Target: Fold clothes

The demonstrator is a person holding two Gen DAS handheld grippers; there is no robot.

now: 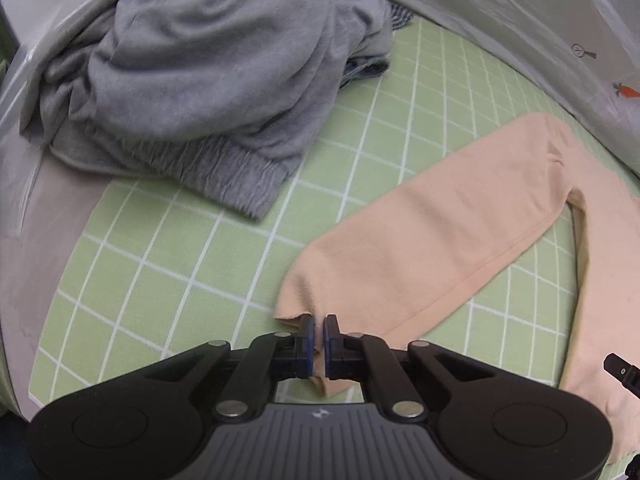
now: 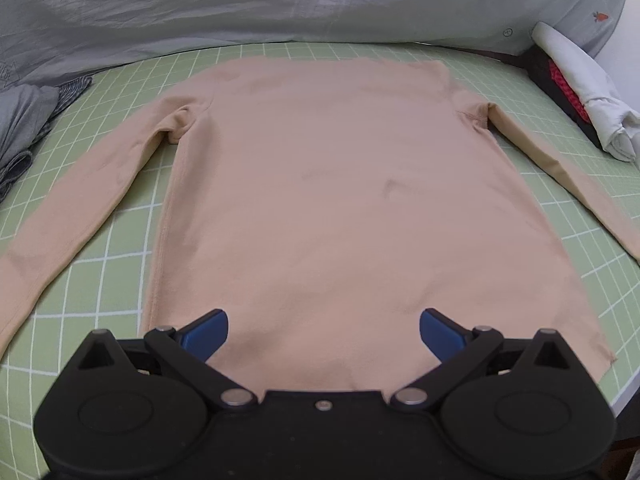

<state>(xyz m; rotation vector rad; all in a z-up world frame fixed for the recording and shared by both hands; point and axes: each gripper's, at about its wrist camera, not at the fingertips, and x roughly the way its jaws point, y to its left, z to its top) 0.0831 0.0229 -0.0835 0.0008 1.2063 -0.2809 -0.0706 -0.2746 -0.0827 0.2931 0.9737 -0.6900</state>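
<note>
Light's soft and even on both my wrist cams, no glare, only a faint shadow under my right gripper (image 2: pixel 323 334). Heavy fisheye bend, dark vignette corners. Slight softness on the grid sheet (image 1: pixel 168 264); centres otherwise sharp.

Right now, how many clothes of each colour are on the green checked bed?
Peach: 1, the long-sleeved top
Grey: 1 crumpled heap; how many garments are in it I cannot tell
White: 1 rolled bundle
Black with red: 1 piece under the white bundle
Total: 4 that can be told apart
</note>
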